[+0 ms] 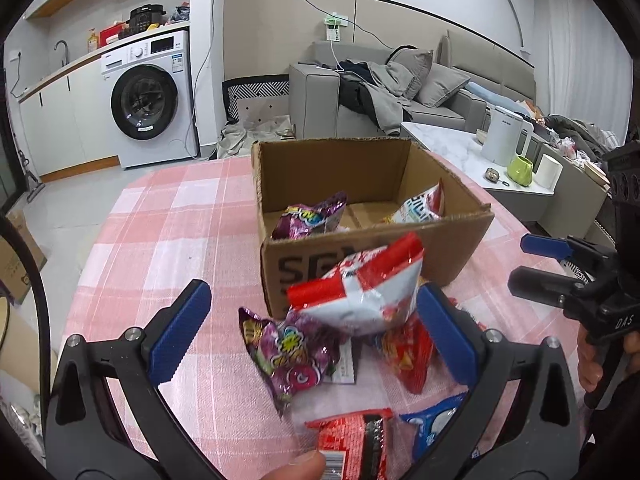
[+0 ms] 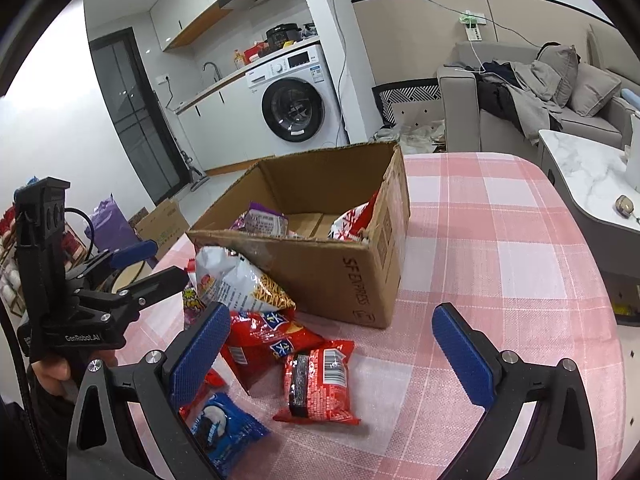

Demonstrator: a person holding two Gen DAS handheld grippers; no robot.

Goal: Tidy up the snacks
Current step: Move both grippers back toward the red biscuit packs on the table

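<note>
An open cardboard box (image 1: pixel 460 236) (image 2: pixel 360 272) stands on the pink checked tablecloth and holds a purple packet (image 1: pixel 312 220) and a white-red packet (image 1: pixel 420 208). My left gripper (image 1: pixel 316 332) is open wide; a white-red snack bag (image 1: pixel 360 292) (image 2: pixel 236 276) leans against the box front between its fingers, touching the right pad. Below it lie a purple candy packet (image 1: pixel 292 356), red packets (image 2: pixel 268 340) (image 2: pixel 320 380) and a blue Oreo pack (image 2: pixel 224 432). My right gripper (image 2: pixel 332 352) is open and empty over the red packets.
The round table's edge (image 2: pixel 600 320) curves at the right. Beyond stand a marble side table (image 1: pixel 452 148) with a white kettle and green mug, a grey sofa (image 1: pixel 400 92) and a washing machine (image 1: pixel 148 96). Cardboard boxes (image 2: pixel 160 224) sit on the floor at the left.
</note>
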